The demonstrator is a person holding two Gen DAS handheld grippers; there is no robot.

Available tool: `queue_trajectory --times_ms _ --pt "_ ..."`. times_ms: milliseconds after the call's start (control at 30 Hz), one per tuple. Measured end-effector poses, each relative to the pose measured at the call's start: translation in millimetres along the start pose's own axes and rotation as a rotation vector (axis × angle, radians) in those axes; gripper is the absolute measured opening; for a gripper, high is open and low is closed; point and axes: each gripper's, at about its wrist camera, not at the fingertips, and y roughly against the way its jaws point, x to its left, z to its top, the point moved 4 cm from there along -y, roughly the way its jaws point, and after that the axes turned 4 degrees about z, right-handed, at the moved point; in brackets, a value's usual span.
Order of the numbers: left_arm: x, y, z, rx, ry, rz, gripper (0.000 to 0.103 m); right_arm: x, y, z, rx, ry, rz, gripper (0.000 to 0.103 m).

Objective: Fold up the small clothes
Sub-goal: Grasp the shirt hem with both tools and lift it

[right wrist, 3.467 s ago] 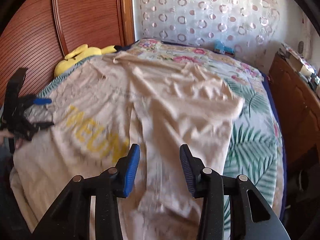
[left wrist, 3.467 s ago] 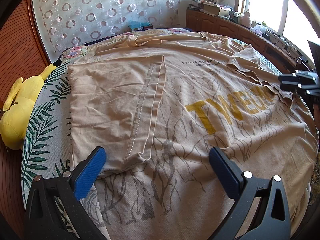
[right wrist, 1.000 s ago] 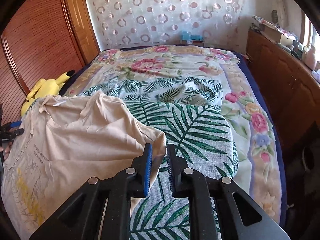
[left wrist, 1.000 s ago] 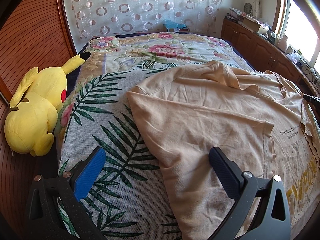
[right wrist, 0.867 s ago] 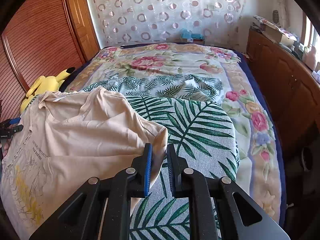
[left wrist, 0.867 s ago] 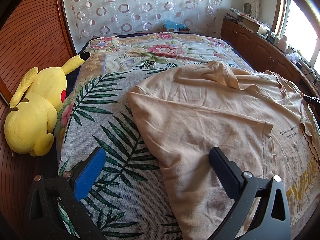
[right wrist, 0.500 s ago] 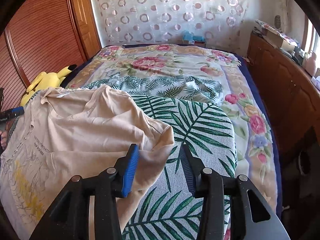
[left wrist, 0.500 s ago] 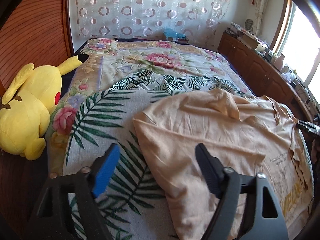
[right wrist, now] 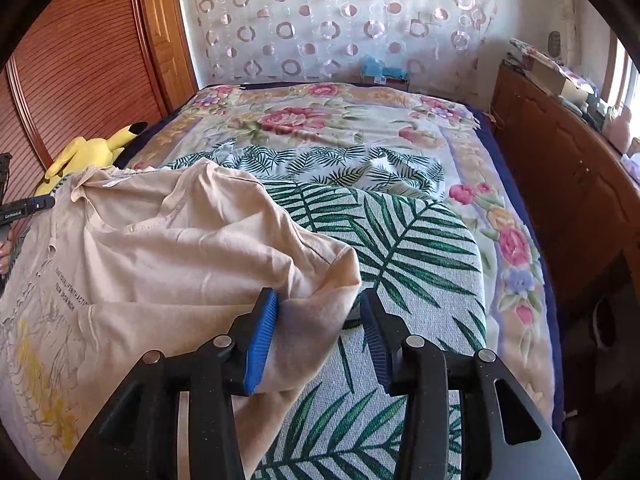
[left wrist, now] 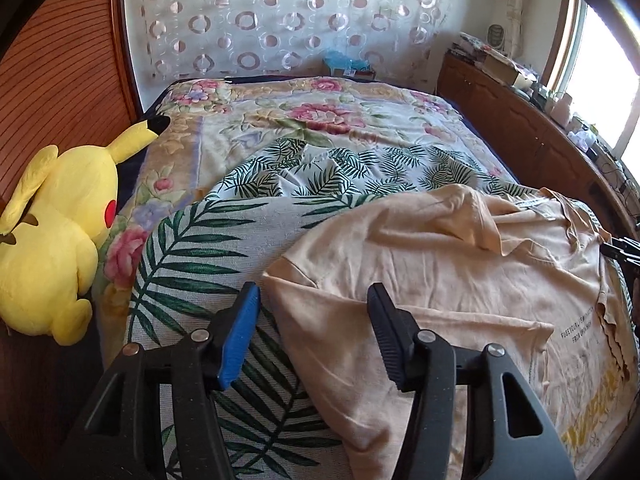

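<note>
Left gripper [left wrist: 314,334]: the jaws stand at a medium gap and are closing; a second ago they stood at full width. The near left corner of the beige T-shirt [left wrist: 440,280] lies in the gap below the pads, and neither pad presses on it. One second ago the corner lay under the right-hand pad only; now it is between the two.

Right gripper [right wrist: 320,336]: the jaws stand partly apart. One second ago they were pinched on the shirt's right sleeve; now the sleeve [right wrist: 320,312] sits loose in the gap, touching the blue pad [right wrist: 262,344] on the left of the view and clear of the other pad. The fabric there has slumped onto the bed.

T-shirt: it lies spread across the near part of the bed, crumpled at the collar, with yellow lettering [right wrist: 44,384] toward the near edge. Three and a half seconds ago both its sides were folded inward; that fold is gone.

Surface: a bed with a palm-leaf cover [right wrist: 420,248] over a floral blanket [left wrist: 320,120].

Room: a yellow plush toy [left wrist: 56,232] lies at the bed's left edge against a ribbed wooden panel [left wrist: 60,60]. A circle-patterned curtain [right wrist: 340,16] hangs behind the bed. A wooden cabinet [right wrist: 568,176] runs along the right side beneath a bright window [left wrist: 600,72].
</note>
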Motion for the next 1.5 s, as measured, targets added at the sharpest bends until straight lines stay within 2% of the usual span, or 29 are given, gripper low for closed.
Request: queue_trajectory --times_ms 33,100,133,167,200,233,267,400,600,833,1100,1233,1367,1500 --pt "-0.2 0.5 0.2 -0.003 0.005 -0.014 0.05 1.7 -1.3 1.1 0.005 0.009 -0.002 0.045" --pt "-1.7 0.6 1.3 -0.01 -0.003 -0.006 0.031 4.3 -2.8 3.0 0.024 0.031 -0.007 0.04" --pt "-2.6 -0.1 2.5 -0.014 -0.02 0.024 0.025 5.8 -2.9 4.2 0.035 0.034 0.014 0.028" --pt "-3.1 -0.9 3.5 -0.014 -0.032 0.04 0.014 7.0 -3.3 5.5 0.042 0.042 0.005 0.024" --pt "-4.4 -0.7 4.5 -0.008 -0.033 0.025 0.007 9.5 -3.6 6.4 0.042 0.054 0.009 0.017" --pt "-5.4 0.6 5.1 -0.004 -0.031 0.01 0.006 12.4 -3.9 6.8 0.043 0.065 0.014 0.01" --pt "-7.1 3.1 5.6 -0.004 -0.031 0.0 0.006 13.2 -3.9 7.4 0.044 0.074 0.003 0.008" --pt "-20.9 37.6 3.0 -0.064 -0.035 -0.031 0.005 23.2 9.6 7.3 -0.001 0.075 0.017 0.007" --pt "-46.4 97.2 -21.6 -0.145 -0.078 -0.047 0.005 44.7 67.4 -6.5 -0.136 0.089 0.046 0.007" --pt "-50.4 145.5 -70.8 -0.182 -0.074 -0.065 0.005 61.7 119.8 -59.0 -0.2 0.085 0.073 0.006" --pt "-40.0 220.9 -134.6 -0.264 -0.035 -0.06 0.005 55.3 176.8 -134.2 -0.249 0.055 0.088 0.006" --pt "-41.6 244.7 -165.4 -0.279 -0.04 -0.077 0.005 50.7 201.0 -176.3 -0.237 0.028 0.093 0.006" --pt "-41.6 259.0 -183.9 -0.267 -0.027 -0.097 0.005 48.5 226.3 -202.8 -0.228 0.004 0.094 0.007" --pt "-42.9 286.1 -196.2 -0.292 -0.029 -0.095 0.005 59.7 250.3 -216.8 -0.206 0.063 0.055 0.006"
